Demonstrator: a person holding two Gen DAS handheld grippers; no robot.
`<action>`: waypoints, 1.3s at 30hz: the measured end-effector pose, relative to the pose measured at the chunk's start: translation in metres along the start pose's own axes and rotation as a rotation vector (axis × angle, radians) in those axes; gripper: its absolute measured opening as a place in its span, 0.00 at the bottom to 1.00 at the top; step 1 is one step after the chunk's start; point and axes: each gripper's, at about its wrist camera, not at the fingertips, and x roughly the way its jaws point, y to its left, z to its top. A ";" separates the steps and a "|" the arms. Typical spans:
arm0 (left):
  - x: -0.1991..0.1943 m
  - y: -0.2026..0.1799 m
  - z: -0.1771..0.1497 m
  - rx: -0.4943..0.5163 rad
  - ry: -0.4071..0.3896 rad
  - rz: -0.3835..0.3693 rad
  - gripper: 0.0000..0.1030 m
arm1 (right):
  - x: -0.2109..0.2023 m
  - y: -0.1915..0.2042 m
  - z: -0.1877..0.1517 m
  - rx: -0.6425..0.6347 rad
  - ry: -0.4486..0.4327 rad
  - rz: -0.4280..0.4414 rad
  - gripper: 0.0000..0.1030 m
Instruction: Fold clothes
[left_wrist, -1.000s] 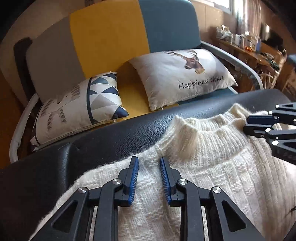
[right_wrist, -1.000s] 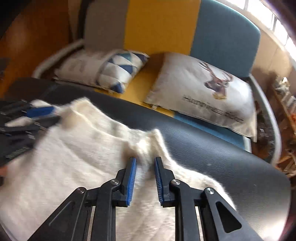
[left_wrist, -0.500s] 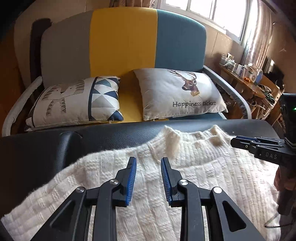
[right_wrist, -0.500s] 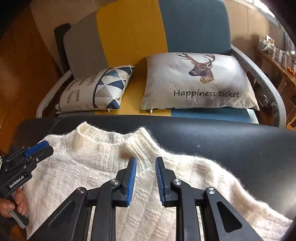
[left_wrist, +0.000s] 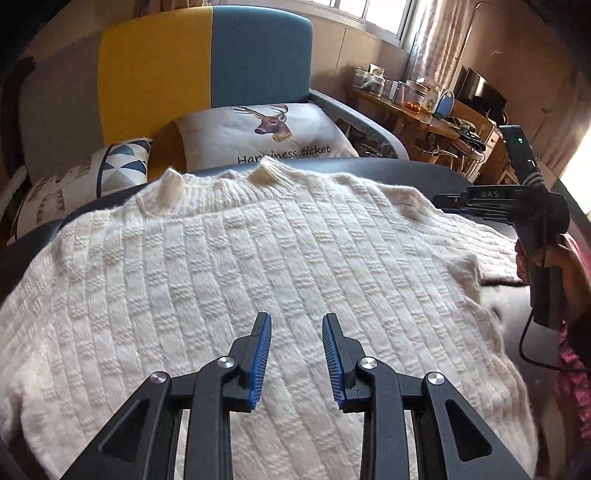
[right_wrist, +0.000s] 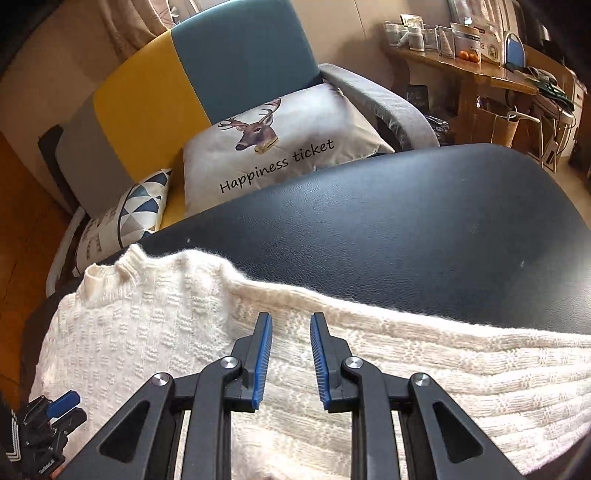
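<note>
One sweater (left_wrist: 258, 258), cream, chunky knit, spread flat on black padded table (right_wrist: 406, 221); collar at far edge, toward sofa (left_wrist: 207, 66). Items logged left to right as I see them on my feeds.

Left wrist view:
- Triangle-print cushion (left_wrist: 118, 166), far left on sofa seat, partly hidden behind table edge.
- Sofa back w/ grey, yellow, teal panels.
- Deer cushion (left_wrist: 266, 136), lettering partly covered by sweater collar.
- My left gripper (left_wrist: 296, 325), centre bottom, above sweater's midsection. Jaws apart, moderate gap, blue pads facing each other, nothing btwn them; knit shows through the gap. Can't tell if tips brush the fabric.
- Wooden side table (left_wrist: 413, 110) w/ jars and clutter, far right by window.
- My right gripper (left_wrist: 454, 205), seen side-on at right edge, over sweater's shoulder/sleeve area, held by hand (left_wrist: 554, 258).

Right wrist view:
- Left gripper (right_wrist: 66, 406), bottom left corner, at sweater's near edge.
- Sweater body left, one sleeve running rightward across table to frame edge.
- Right gripper (right_wrist: 291, 321), centre bottom, above the spot where sleeve meets body. Jaws parted, slightly narrower than left's, empty; no cloth pinched.
- Bare black table surface beyond sleeve, right half.
- Deer cushion (right_wrist: 288, 147) and sofa armrest beyond that.
</note>
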 end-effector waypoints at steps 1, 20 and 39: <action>-0.006 -0.003 -0.007 -0.013 -0.001 -0.016 0.29 | -0.004 -0.002 -0.004 0.007 0.006 0.013 0.20; -0.063 -0.016 -0.098 -0.024 0.072 -0.043 0.29 | -0.057 -0.038 -0.073 -0.025 0.021 0.094 0.21; -0.173 0.090 -0.199 -0.380 -0.001 0.212 0.51 | -0.096 -0.027 -0.211 0.151 0.246 0.333 0.23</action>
